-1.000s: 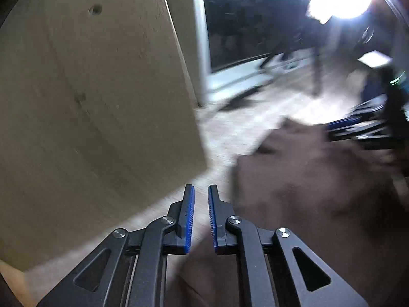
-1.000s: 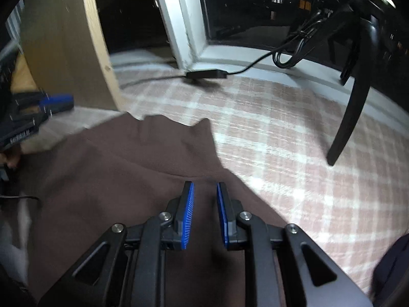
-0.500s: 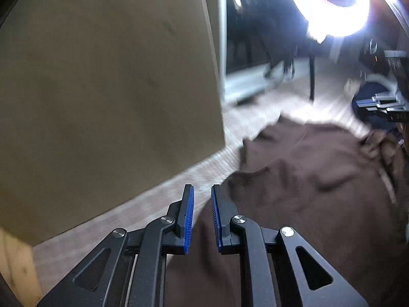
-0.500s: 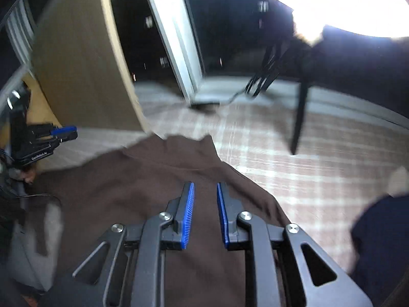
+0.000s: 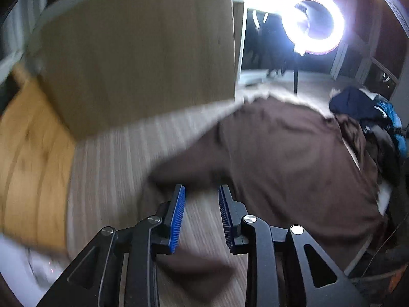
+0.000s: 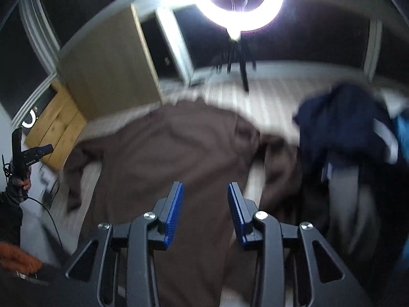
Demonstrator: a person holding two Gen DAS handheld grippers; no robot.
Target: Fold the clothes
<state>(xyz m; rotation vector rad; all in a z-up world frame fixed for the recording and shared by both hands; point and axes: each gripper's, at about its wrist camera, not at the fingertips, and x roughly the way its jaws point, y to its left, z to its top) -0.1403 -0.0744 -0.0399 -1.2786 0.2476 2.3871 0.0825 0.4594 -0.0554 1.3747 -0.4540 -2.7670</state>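
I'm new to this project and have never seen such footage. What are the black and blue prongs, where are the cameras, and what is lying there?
No robot here: a person holds a hand tool in each hand, each with a two-finger gripper and a wide-angle camera looking along its fingers. One picture is from the left gripper, the other from the right gripper. The blue strips are their grip pads. Both sets of jaws are opening with nothing between them. Below lies a brown garment, spread on a pale checked cover, with a heap of dark blue clothes beside it. The bright circle is a ring light on a stand. At the right view's left edge you see the person's hand carrying the other tool.
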